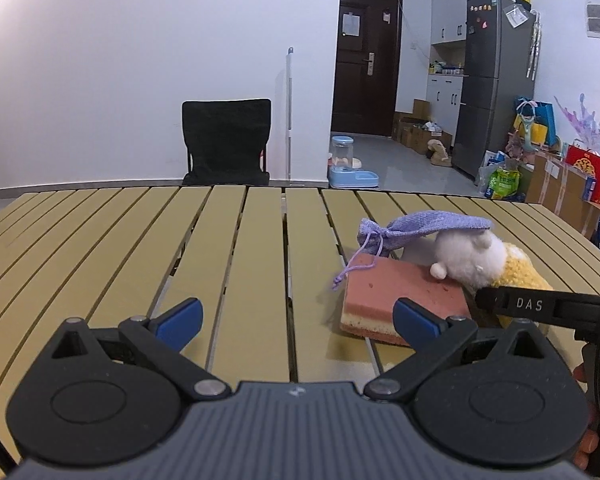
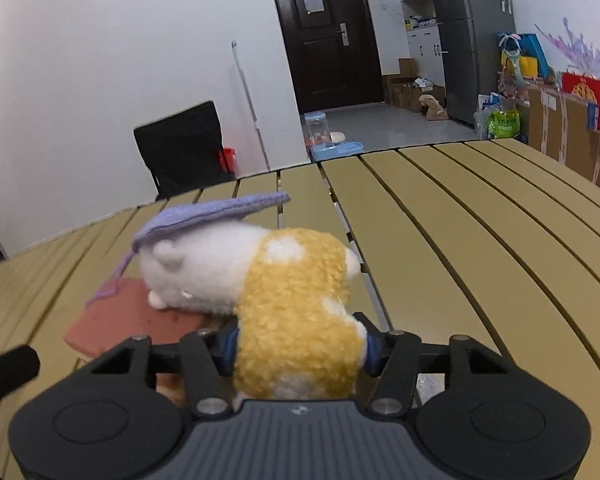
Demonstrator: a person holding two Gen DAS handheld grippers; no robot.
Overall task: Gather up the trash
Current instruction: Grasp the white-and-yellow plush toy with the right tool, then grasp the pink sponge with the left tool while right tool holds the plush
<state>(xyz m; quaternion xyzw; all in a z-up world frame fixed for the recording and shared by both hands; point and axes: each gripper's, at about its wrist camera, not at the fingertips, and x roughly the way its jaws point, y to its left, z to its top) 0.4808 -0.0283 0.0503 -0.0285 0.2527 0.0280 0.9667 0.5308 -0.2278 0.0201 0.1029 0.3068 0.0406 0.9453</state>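
On the slatted bench [image 1: 240, 240], the right gripper [image 2: 298, 350] pinched the yellow-and-white plush toy [image 2: 292, 304] between its jaws beside a pink sponge [image 1: 400, 300]; the left gripper [image 1: 296, 320] hovered, jaws spread, holding nothing.

**What Things Are Made Of**

The soft toy [image 2: 296, 316] sitting between the right gripper [image 2: 298, 350] pads is looking fluffy, with curly yellow and smooth white fur. Ahead of it, a purple pouch [image 2: 216, 210] is showing rough woven cloth. Just left, the pink sponge [image 1: 400, 296] is looking matt and full of tiny holes. Under the left gripper [image 1: 296, 322], the table [image 1: 240, 260] slats are looking smooth and dull. Both grippers are showing matt black plastic, blue pads and shiny metal pins.
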